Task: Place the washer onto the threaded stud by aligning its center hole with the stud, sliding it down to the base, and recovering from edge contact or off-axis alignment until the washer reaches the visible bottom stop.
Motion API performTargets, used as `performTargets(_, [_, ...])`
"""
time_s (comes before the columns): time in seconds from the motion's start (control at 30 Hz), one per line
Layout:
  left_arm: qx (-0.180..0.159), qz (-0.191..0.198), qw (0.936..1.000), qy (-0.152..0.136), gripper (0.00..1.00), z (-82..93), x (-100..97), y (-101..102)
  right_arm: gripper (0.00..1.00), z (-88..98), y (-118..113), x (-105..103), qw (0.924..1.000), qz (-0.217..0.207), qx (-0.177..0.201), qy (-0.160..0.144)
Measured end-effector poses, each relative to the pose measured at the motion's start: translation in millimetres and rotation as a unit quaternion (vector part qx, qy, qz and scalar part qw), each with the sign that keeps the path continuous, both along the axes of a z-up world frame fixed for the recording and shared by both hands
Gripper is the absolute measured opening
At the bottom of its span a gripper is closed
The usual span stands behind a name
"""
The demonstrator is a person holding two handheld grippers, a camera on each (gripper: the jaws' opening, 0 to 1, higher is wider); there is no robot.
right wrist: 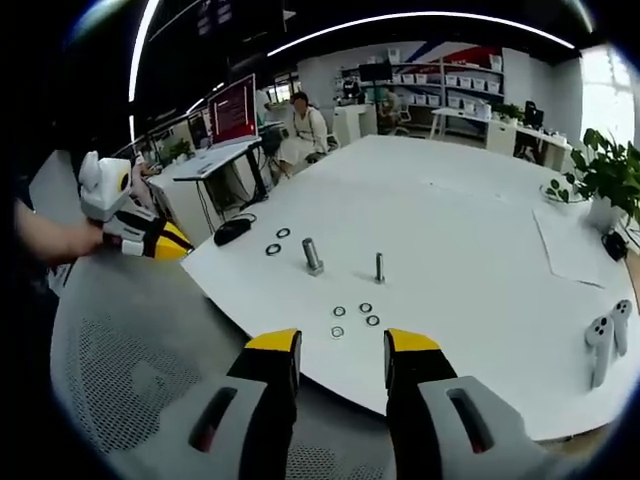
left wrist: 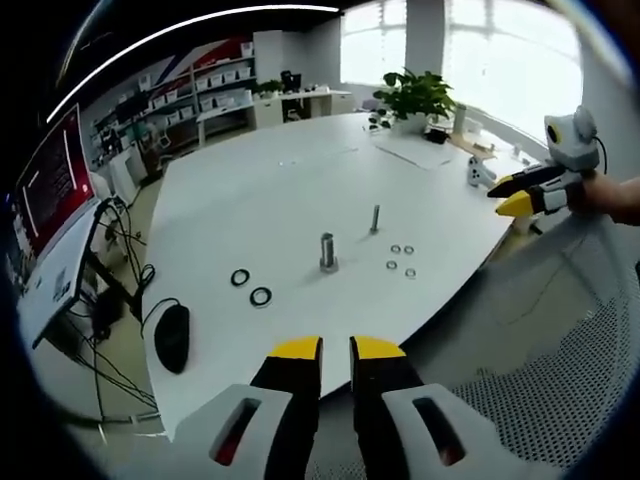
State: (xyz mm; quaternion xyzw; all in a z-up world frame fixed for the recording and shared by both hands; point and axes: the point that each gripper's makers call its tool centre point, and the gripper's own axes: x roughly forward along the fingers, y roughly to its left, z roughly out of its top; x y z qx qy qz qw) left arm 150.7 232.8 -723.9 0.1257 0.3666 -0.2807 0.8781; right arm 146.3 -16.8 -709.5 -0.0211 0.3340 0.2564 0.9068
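We see 4 small washers (right wrist: pixel 354 315) lying flat on the white worktop (right wrist: pixel 480 250), just beside a thin stud (right wrist: pixel 380 267) and near a thicker stud (right wrist: pixel 312 256). Flat washers may slip when we pinch them. Left gripper (left wrist: pixel 336 348): jaws nearly closed, empty. Right gripper (right wrist: pixel 342 345): jaws wider apart, empty.

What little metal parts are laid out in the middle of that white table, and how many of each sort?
Large dark rings: 2
Small silver washers: 4
Thick stud: 1
Thin stud: 1
Total: 8 pieces, all lying loose or standing on the white table.
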Motion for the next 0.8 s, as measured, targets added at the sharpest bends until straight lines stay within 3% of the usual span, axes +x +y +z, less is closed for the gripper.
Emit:
performTargets(0.2, [-0.007, 0.028, 0.9996, -0.004, 0.08, 2.2, 5.3, 9.3, 0.36, 7.9, 6.2, 0.7, 0.9996, 0.004, 0.026, -0.011])
performTargets(0.47, [0.012, 0.034, 0.9993, 0.005, 0.08, -3.7, 4.8, 15.5, 0.36, 7.4, 14.1, -2.1, 0.9992, 0.021, 0.034, -0.008])
performTargets(0.8, [0.01, 0.031, 0.9995, 0.001, 0.08, -0.7, 4.1, 13.3, 0.36, 5.3, 12.8, -3.0, 0.9993, 0.02, 0.029, -0.006])
